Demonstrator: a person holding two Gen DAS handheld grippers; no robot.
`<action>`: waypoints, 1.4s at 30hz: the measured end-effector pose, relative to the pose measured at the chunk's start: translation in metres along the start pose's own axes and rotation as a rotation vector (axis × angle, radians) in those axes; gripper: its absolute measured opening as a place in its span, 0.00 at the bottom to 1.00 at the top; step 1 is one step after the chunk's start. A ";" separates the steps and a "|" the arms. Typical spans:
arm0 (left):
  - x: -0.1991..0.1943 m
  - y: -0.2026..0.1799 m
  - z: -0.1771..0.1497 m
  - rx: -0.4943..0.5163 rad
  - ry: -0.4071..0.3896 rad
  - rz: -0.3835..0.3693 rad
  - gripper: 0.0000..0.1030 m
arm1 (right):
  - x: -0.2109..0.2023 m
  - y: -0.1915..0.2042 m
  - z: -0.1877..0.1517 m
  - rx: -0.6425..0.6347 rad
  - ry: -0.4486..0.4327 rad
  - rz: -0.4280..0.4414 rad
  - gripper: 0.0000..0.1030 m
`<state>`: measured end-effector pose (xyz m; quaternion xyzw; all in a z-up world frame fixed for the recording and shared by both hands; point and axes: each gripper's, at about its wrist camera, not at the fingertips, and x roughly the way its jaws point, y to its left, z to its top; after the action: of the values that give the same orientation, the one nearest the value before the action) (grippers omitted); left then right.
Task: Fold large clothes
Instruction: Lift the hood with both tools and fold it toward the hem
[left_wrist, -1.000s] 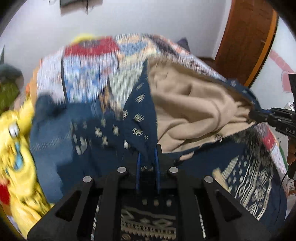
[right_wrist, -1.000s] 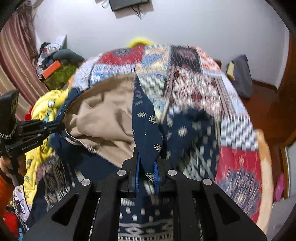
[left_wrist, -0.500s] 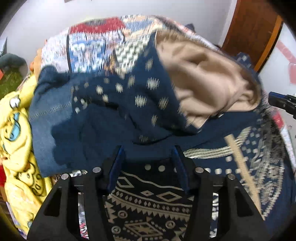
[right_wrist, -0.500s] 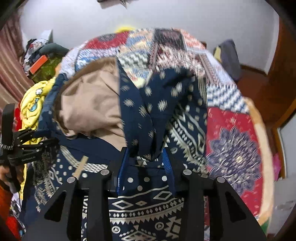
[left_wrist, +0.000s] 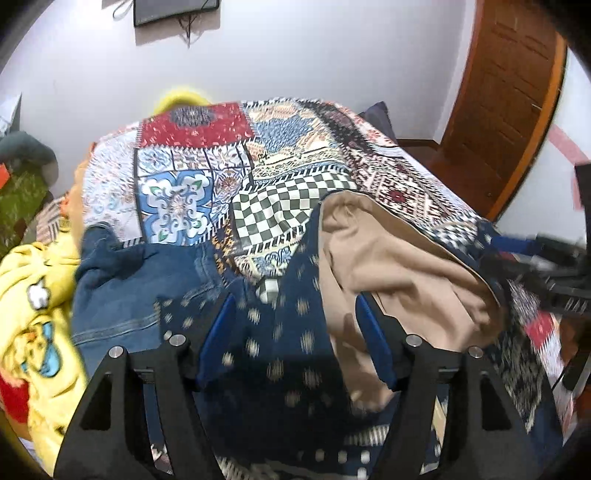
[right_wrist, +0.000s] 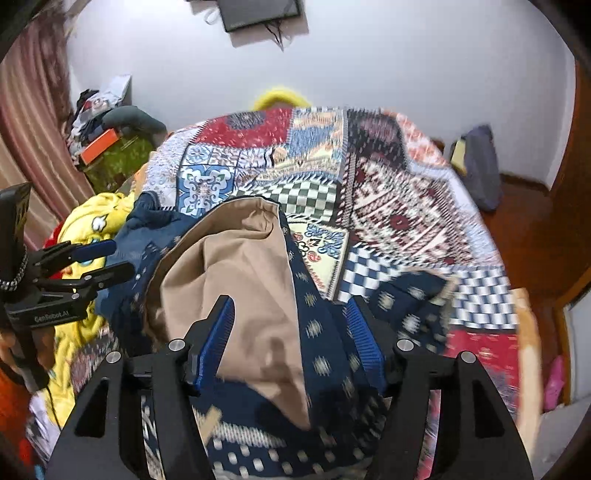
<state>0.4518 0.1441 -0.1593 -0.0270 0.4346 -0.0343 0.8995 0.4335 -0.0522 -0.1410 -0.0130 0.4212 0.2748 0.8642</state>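
Note:
A large navy patterned garment (left_wrist: 280, 354) with a tan lining (left_wrist: 391, 266) lies crumpled on the patchwork bedspread (left_wrist: 229, 162). It also shows in the right wrist view (right_wrist: 321, 354), with the tan lining (right_wrist: 236, 266) folded over. My left gripper (left_wrist: 295, 325) is open and empty above the navy cloth; it also shows at the left of the right wrist view (right_wrist: 107, 258). My right gripper (right_wrist: 290, 328) is open and empty over the same garment; it shows blurred at the right of the left wrist view (left_wrist: 517, 254).
Blue jeans (left_wrist: 140, 288) and a yellow cartoon blanket (left_wrist: 33, 317) lie at the left of the bed. A wooden door (left_wrist: 509, 96) stands at the right. A cluttered green stand (right_wrist: 114, 158) and a curtain (right_wrist: 26, 122) are at the far left. A dark bag (right_wrist: 480, 173) leans by the wall.
Both grippers were shut on the navy cloth a second ago. They opened, let the cloth drop onto the bed, and both have lifted and tilted up.

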 end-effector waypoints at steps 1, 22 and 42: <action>0.008 0.001 0.002 -0.018 0.008 0.000 0.64 | 0.015 -0.004 0.002 0.025 0.024 -0.003 0.58; -0.006 -0.048 0.024 0.094 -0.068 -0.046 0.07 | 0.016 -0.006 0.009 0.060 0.030 0.122 0.10; -0.119 -0.095 -0.113 0.198 0.080 -0.184 0.07 | -0.096 0.030 -0.112 -0.032 0.049 0.131 0.14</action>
<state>0.2857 0.0577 -0.1290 0.0237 0.4605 -0.1603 0.8728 0.2907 -0.1000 -0.1367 -0.0059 0.4377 0.3370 0.8336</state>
